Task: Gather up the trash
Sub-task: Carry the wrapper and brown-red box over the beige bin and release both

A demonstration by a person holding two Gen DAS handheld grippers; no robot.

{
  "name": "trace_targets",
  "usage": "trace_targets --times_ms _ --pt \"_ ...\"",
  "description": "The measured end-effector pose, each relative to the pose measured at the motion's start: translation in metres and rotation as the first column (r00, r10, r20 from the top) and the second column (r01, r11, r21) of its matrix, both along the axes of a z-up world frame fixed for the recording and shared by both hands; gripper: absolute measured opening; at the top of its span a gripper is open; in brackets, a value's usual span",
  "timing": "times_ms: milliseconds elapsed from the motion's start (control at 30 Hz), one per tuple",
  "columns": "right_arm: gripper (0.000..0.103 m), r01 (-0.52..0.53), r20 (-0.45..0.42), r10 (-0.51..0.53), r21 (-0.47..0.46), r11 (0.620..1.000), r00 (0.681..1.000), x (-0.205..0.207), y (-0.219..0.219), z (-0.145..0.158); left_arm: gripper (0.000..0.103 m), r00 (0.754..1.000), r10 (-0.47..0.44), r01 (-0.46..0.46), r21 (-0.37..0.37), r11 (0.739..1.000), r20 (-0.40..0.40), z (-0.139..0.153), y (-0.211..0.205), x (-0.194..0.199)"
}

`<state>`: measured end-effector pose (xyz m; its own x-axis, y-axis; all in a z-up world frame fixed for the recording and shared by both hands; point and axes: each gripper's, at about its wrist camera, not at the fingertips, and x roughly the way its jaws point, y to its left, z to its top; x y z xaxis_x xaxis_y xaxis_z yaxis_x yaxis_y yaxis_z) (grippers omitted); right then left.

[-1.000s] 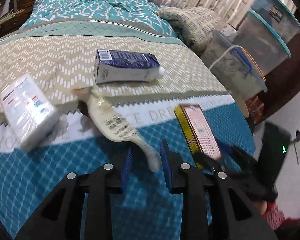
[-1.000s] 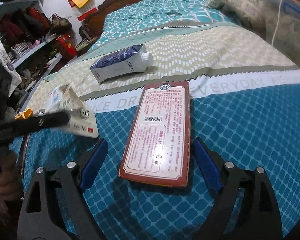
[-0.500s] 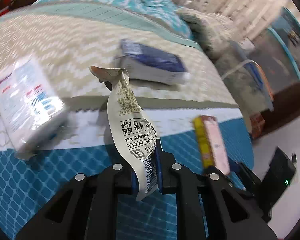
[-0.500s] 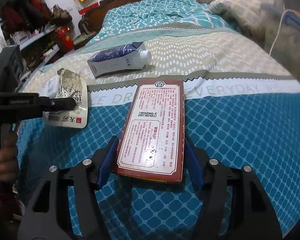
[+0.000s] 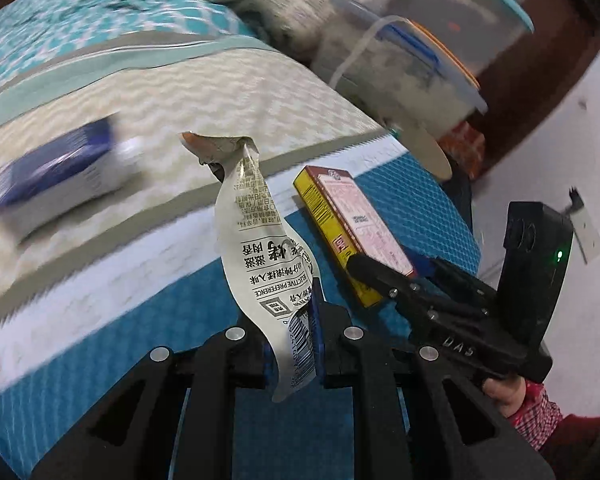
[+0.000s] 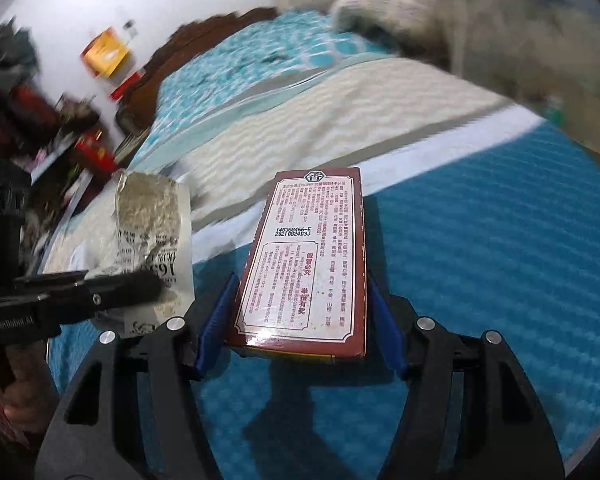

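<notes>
Left wrist view shows your left gripper (image 5: 292,344) clamped on the lower end of a crumpled white foil snack wrapper (image 5: 260,252) printed with black characters and a barcode; its jaws closed onto it within the last second, and the wrapper stands up from the blue pads, its torn top curling over, clear of the bed. Behind it, a blue and white drink carton (image 5: 60,176) lies on its side on the beige zigzag band of the bedspread (image 5: 220,92), badly blurred. To the right, your right gripper (image 5: 384,270) reaches in from the side and holds a flat red and yellow cardboard box (image 5: 340,216) above the teal quilted part of the cover. Your hand (image 5: 504,396), in a red checked sleeve, grips the handle below. Clear plastic storage tubs (image 5: 400,72) sit stacked beyond the bed's far edge.

Right wrist view confirms the grip: the blue pads (image 6: 216,316) press on both long sides of the cardboard box (image 6: 308,260), whose pink label with red print faces up, and the jaws have just closed in to about half width around it. The box casts a shadow on the teal cover beneath. At left, the left gripper's black finger (image 6: 112,290) crosses the wrapper (image 6: 152,224).
</notes>
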<state>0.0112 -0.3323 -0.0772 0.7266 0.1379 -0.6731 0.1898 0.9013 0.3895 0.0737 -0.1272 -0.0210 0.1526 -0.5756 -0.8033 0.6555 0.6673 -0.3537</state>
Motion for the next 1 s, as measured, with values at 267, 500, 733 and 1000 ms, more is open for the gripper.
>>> trace_targets --times_ms 267,500,733,1000 --pt "0.064 0.252 0.038 -0.258 0.12 0.96 0.966 -0.032 -0.126 0.007 0.014 0.972 -0.236 0.236 0.025 0.972 -0.005 0.01 -0.152 0.016" --pt "0.064 0.392 0.021 -0.411 0.261 0.882 0.911 -0.037 -0.247 0.002 0.014 0.915 -0.403 0.399 0.094 0.912 0.028 0.01 -0.3 0.023" --pt "0.068 0.461 0.015 -0.484 0.281 0.842 0.875 -0.022 -0.311 -0.005 0.014 0.903 -0.428 0.414 0.197 0.889 0.035 -0.016 -0.394 0.046" --pt "0.08 0.527 0.058 -0.562 0.281 0.802 0.825 -0.026 -0.325 -0.005 0.05 0.908 -0.382 0.321 0.302 0.898 0.17 -0.026 -0.421 0.052"
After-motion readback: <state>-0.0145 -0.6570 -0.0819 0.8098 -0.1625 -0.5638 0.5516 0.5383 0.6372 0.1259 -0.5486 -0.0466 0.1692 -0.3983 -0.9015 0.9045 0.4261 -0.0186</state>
